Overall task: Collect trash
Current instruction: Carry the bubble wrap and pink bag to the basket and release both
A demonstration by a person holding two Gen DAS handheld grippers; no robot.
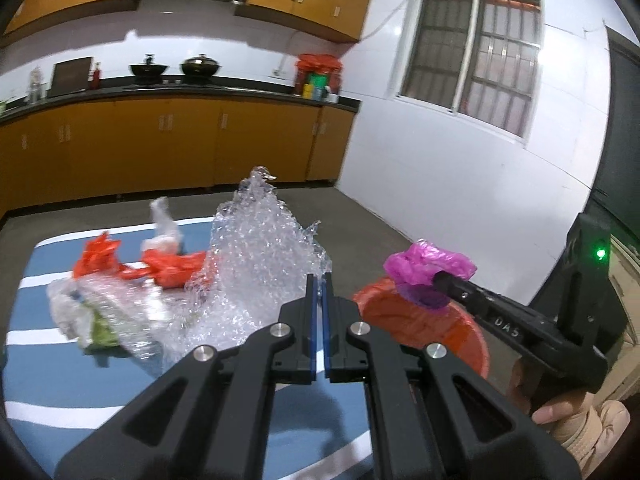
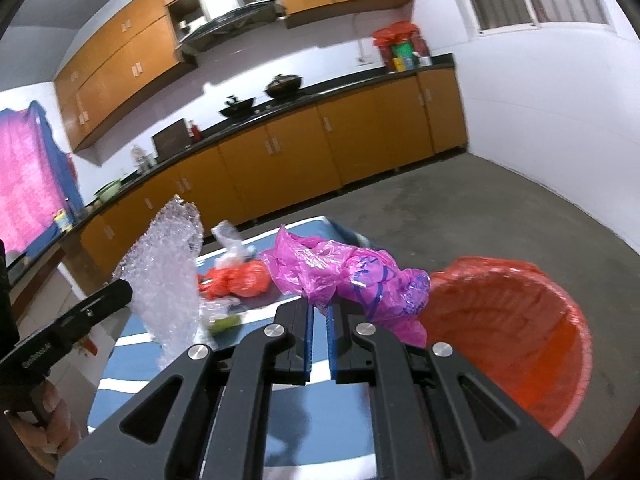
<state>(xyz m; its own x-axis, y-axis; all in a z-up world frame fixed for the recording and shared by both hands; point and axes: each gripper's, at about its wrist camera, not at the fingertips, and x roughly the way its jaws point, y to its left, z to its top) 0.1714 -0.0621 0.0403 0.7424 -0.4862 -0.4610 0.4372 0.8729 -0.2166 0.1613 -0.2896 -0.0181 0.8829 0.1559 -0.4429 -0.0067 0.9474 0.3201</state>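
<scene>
My left gripper (image 1: pixel 320 282) is shut on a sheet of clear bubble wrap (image 1: pixel 256 256) and holds it up over the blue striped table (image 1: pixel 60 384); the bubble wrap also shows in the right wrist view (image 2: pixel 168 276). My right gripper (image 2: pixel 320 306) is shut on a crumpled pink plastic bag (image 2: pixel 352 276), held beside and just above the red bin (image 2: pixel 520 332). In the left wrist view the pink bag (image 1: pixel 428 268) hangs over the red bin (image 1: pixel 420 328). Orange plastic bags (image 1: pixel 160 264) and clear wrappers (image 1: pixel 100 312) lie on the table.
The red bin stands to the right of the table, lined with a red bag. Orange kitchen cabinets (image 1: pixel 160 144) and a black counter with woks run along the far wall. Grey concrete floor (image 2: pixel 500 208) lies beyond the table. A window (image 1: pixel 472 52) is on the right wall.
</scene>
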